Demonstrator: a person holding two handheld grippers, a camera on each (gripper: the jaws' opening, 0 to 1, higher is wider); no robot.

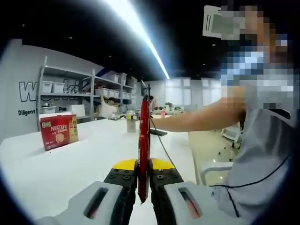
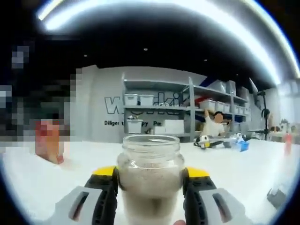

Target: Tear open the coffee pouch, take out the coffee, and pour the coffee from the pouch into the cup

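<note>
My left gripper [image 1: 144,177] is shut on a slim red coffee pouch [image 1: 144,133], which stands upright and edge-on between the yellow-tipped jaws above the white table [image 1: 93,154]. In the right gripper view, my right gripper [image 2: 151,185] is shut on a clear glass jar [image 2: 151,159] with an open mouth. The jar holds pale beige contents up to about its shoulder. Whether the pouch top is torn I cannot tell.
A red Nescafe box [image 1: 58,131] stands on the table at the left, and the same box [image 2: 48,140] appears blurred in the right gripper view. A small grey cup [image 1: 131,124] sits farther back. A person's arm [image 1: 197,119] reaches across from the right. Shelves [image 2: 159,110] with bins line the far wall.
</note>
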